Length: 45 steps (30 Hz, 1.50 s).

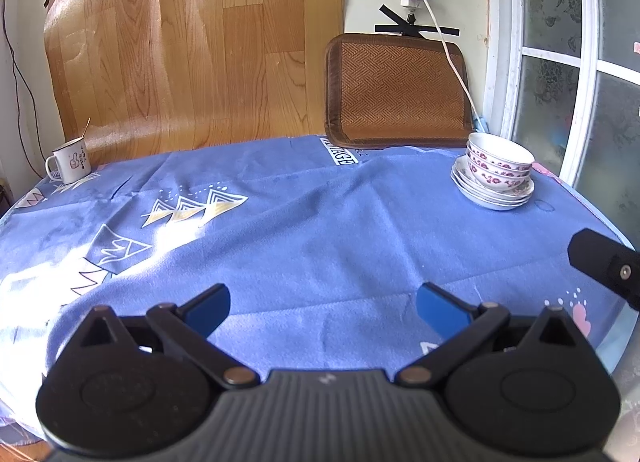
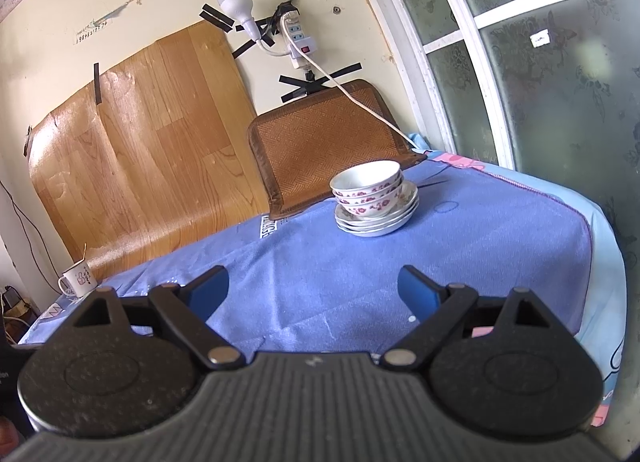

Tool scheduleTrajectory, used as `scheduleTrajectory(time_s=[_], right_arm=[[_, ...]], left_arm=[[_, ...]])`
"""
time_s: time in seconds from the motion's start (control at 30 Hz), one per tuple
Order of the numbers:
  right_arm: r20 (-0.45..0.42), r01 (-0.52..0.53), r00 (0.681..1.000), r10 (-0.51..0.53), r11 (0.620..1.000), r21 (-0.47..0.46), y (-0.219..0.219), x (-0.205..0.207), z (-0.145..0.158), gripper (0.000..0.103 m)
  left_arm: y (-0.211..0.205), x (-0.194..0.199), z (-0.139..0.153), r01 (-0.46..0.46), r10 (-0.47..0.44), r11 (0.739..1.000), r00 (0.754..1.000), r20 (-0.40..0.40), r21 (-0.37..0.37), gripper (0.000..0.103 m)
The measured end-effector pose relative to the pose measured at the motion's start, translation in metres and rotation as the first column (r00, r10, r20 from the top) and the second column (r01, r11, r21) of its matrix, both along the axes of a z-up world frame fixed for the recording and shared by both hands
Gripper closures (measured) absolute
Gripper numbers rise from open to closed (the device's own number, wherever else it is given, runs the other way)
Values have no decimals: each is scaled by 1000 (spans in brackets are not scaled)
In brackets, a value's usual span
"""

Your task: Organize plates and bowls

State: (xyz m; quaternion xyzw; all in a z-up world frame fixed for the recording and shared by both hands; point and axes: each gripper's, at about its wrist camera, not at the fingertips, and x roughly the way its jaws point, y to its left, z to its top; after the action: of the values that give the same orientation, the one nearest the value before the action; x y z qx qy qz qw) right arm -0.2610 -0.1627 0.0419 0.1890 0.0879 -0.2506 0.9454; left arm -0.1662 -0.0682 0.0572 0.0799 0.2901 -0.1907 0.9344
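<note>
Bowls (image 2: 366,185) sit nested on stacked plates (image 2: 378,221); both claws, left claw (image 1: 323,308) and right claw (image 2: 313,292), hang spread and empty, so the task looks finished.

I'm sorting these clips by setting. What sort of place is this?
Most likely a room in a home, at a dining table. A blue printed cloth covers the table, flowered bowls stacked on plates sit on it, an enamel mug stands at the far edge, and a power strip is taped to the wall.
</note>
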Motion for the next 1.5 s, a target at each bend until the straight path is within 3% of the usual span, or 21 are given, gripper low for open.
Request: scheduleTrajectory(time_s=[1.5], right_arm=[[0, -3, 1000, 3, 1000, -4, 5, 0, 0, 14]], left_arm=[[-2, -1, -2, 14, -14, 1000, 1000, -16, 14, 0]])
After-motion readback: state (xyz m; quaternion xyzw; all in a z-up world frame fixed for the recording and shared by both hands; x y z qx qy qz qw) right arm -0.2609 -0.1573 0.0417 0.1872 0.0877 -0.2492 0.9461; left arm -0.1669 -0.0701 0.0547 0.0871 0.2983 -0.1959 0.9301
